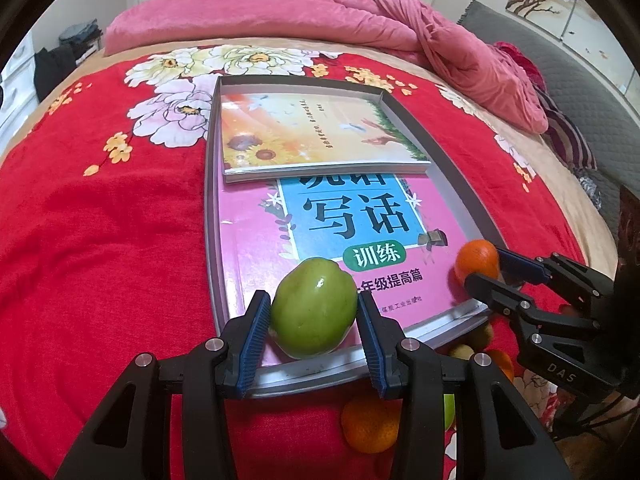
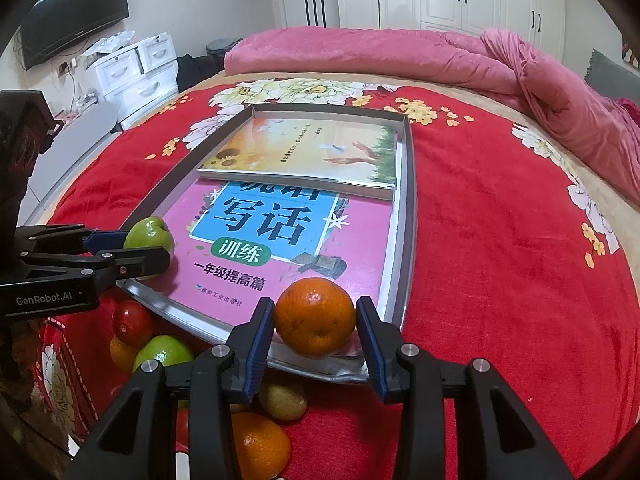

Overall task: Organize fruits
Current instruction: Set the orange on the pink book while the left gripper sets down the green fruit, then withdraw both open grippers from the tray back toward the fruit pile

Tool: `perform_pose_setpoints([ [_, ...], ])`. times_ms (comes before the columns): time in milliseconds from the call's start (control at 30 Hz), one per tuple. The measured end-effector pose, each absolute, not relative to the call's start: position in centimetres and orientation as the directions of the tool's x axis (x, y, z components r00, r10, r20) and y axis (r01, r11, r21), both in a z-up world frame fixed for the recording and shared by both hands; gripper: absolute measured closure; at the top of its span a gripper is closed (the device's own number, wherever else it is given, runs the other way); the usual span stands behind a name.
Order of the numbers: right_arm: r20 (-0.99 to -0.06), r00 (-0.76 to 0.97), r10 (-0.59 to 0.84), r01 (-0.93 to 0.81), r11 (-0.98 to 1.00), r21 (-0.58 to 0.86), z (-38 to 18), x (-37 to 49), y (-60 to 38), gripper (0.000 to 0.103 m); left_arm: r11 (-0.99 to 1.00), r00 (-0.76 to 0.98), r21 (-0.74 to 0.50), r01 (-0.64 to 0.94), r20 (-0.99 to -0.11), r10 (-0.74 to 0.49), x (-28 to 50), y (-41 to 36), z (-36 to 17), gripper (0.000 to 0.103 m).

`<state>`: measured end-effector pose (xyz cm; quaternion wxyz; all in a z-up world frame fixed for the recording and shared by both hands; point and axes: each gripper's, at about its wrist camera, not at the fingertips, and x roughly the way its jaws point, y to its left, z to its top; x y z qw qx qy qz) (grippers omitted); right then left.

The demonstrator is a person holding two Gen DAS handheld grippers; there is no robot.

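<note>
The left gripper [image 1: 314, 316] is pinching a green apple [image 1: 314, 312] and the right gripper [image 2: 315, 320] an orange [image 2: 315, 316] over the tray [image 2: 406, 216]; apparently no fruit is resting there yet, and the pile [image 2: 160, 350] is waiting.

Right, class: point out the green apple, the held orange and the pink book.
green apple [image 1: 314, 308], left wrist view, middle of its skin.
held orange [image 2: 315, 316], right wrist view, centre of its peel.
pink book [image 2: 280, 232], right wrist view, blue title panel.
</note>
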<state>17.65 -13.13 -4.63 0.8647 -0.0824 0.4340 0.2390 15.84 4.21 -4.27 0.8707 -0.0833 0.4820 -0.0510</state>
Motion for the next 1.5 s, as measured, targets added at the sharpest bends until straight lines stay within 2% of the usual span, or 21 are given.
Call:
perform_pose_setpoints([
  [433, -0.770, 0.525, 0.364, -0.483, 0.872, 0.082, -4.1, 17.6, -13.5, 0.054, 0.979, 0.533, -0.204, 0.008, -0.827, -0.177, 15.9, 4.3, -4.3, 0.057],
  [567, -0.759, 0.532, 0.375, -0.479, 0.872, 0.095, -3.7, 17.6, -13.8, 0.046, 0.976, 0.537, -0.219, 0.010, -0.822, -0.190, 15.9, 4.3, -4.2, 0.054],
  [1000, -0.738, 0.552, 0.387, -0.477, 0.873, 0.101, -3.1, 17.4, -14.1, 0.043, 0.974, 0.576, -0.228, 0.006, -0.795, -0.190, 15.4, 4.6, -3.3, 0.045],
  [1200, -0.726, 0.564, 0.393, -0.476, 0.873, 0.102, -2.7, 17.2, -14.2, 0.039, 0.969, 0.599, -0.248, -0.004, -0.776, -0.196, 15.1, 5.2, -2.8, 0.044],
  [1500, -0.713, 0.576, 0.400, -0.476, 0.873, 0.105, -2.2, 17.0, -14.4, 0.039, 0.966, 0.625, -0.259, -0.002, -0.755, -0.201, 14.6, 5.5, -1.6, 0.042],
])
